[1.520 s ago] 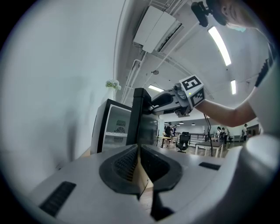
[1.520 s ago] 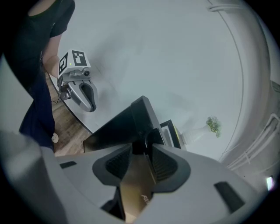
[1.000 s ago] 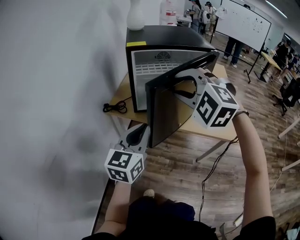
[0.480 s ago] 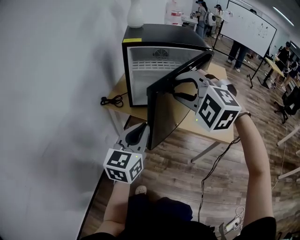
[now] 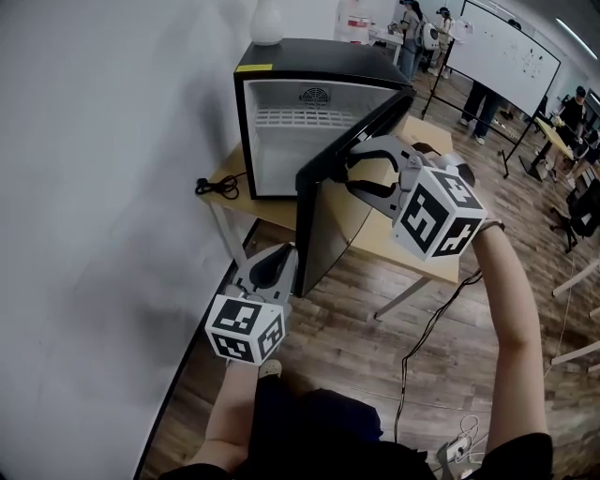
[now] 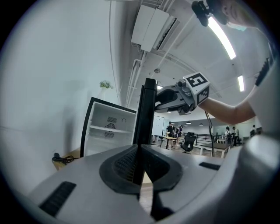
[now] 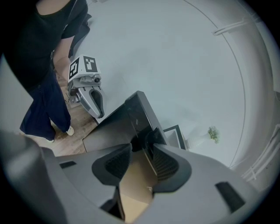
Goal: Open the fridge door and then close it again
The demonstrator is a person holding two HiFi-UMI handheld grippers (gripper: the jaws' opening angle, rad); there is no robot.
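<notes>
The right gripper's (image 7: 142,148) jaws stand wide, just eased further apart, and straddle the top edge of the fridge door (image 5: 323,225) without clamping it. The left gripper's (image 5: 284,253) jaws are pressed together just beside the door's lower edge. The door hangs well open from the fridge (image 5: 314,58), which sits on a wooden table (image 5: 377,242).

The small black box fridge (image 5: 323,58) is white inside, and its flat door (image 5: 323,225) is shiny black. A little yellow sticker (image 5: 253,67) sits on its top left corner, and a white vase (image 5: 266,21) stands at the far end of the top. The wooden table (image 5: 375,248) under it is pale tan. The plank floor (image 5: 347,342) is brown with streaks. The wall (image 5: 94,187) on the left is plain pale grey, and a black cord (image 5: 214,186) lies near it. The left gripper (image 5: 286,255) is grey, with black and white squares on its near end. The person's top (image 5: 319,436) is black.
</notes>
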